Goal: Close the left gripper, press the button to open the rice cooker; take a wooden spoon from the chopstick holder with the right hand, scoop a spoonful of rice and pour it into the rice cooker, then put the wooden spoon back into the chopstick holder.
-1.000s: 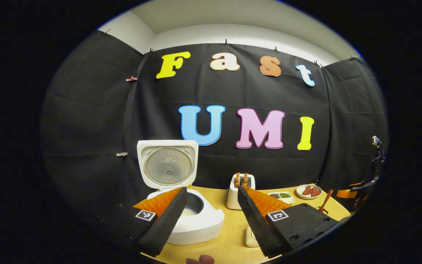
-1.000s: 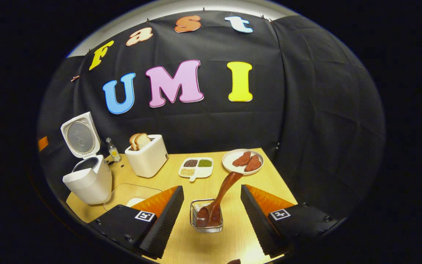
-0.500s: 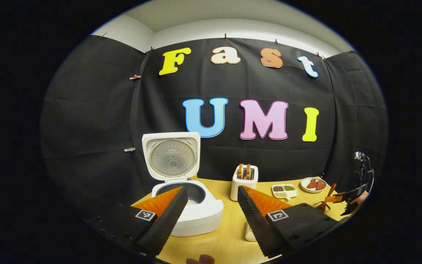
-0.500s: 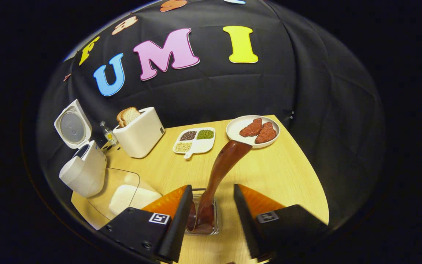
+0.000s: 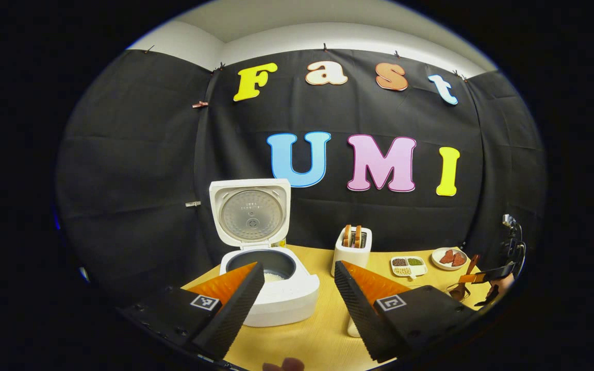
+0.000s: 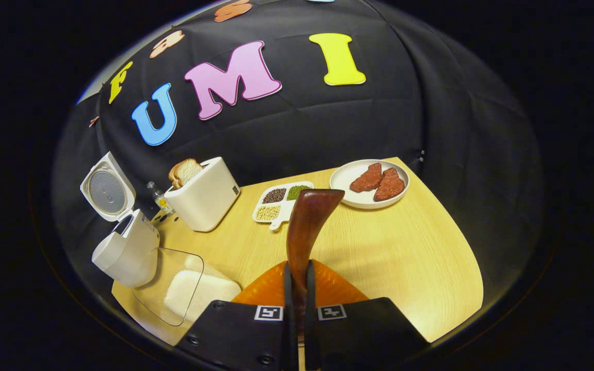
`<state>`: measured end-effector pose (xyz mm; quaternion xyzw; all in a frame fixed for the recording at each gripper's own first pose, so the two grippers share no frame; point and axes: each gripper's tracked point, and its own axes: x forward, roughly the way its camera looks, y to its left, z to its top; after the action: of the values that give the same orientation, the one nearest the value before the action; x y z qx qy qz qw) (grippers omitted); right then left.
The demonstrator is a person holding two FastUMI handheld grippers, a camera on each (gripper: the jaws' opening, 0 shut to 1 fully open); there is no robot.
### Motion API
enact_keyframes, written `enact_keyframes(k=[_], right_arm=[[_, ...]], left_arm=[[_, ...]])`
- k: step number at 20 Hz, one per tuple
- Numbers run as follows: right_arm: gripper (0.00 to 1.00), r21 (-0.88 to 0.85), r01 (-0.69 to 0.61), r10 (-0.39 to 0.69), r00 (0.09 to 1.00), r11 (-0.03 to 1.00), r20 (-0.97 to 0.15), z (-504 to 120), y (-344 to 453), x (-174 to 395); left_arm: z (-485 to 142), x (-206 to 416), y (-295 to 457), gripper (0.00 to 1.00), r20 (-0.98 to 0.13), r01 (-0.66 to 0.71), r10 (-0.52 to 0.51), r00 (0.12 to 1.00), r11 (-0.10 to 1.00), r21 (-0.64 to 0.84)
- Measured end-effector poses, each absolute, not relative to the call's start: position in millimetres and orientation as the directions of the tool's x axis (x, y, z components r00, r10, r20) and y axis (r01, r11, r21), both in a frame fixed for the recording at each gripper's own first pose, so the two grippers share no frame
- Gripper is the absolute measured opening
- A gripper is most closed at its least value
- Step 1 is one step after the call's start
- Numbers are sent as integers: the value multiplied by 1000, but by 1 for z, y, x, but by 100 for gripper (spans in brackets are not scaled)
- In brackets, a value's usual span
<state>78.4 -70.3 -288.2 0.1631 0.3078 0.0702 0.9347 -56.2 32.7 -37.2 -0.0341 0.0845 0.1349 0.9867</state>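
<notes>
Right gripper view: your right gripper (image 6: 297, 288) has both fingers pressed together on the handle of the dark brown wooden spoon (image 6: 304, 226), which rises upright between them above the pale wooden table (image 6: 405, 257). To the left stand the white rice cooker (image 6: 127, 250) with its lid raised, a clear container of white rice (image 6: 186, 291), and a white toaster holding bread slices (image 6: 204, 198). Left gripper view: your left gripper (image 5: 297, 299) hangs with its fingers spread wide and empty, the open cooker just beyond them; your right gripper appears small at the far right.
</notes>
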Motion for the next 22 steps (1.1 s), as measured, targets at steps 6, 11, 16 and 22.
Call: enact_keyframes(k=[6, 11, 16, 22], right_arm=[[10, 414, 32, 178, 870, 910, -460, -236, -84, 84], [9, 364, 34, 121, 911, 931, -395, -187, -79, 73], [9, 361, 5, 117, 942, 933, -314, -137, -32, 58], [10, 228, -67, 139, 939, 971, -314, -136, 55, 54]], left_arm=[[-33, -56, 45, 95, -160, -245, 234, 959, 968, -57], [-28, -53, 61, 95, -130, -191, 181, 975, 980, -64], [-29, -48, 80, 95, -121, -123, 116, 986, 991, -51], [-31, -45, 99, 95, -122, -51, 44, 992, 997, -60]])
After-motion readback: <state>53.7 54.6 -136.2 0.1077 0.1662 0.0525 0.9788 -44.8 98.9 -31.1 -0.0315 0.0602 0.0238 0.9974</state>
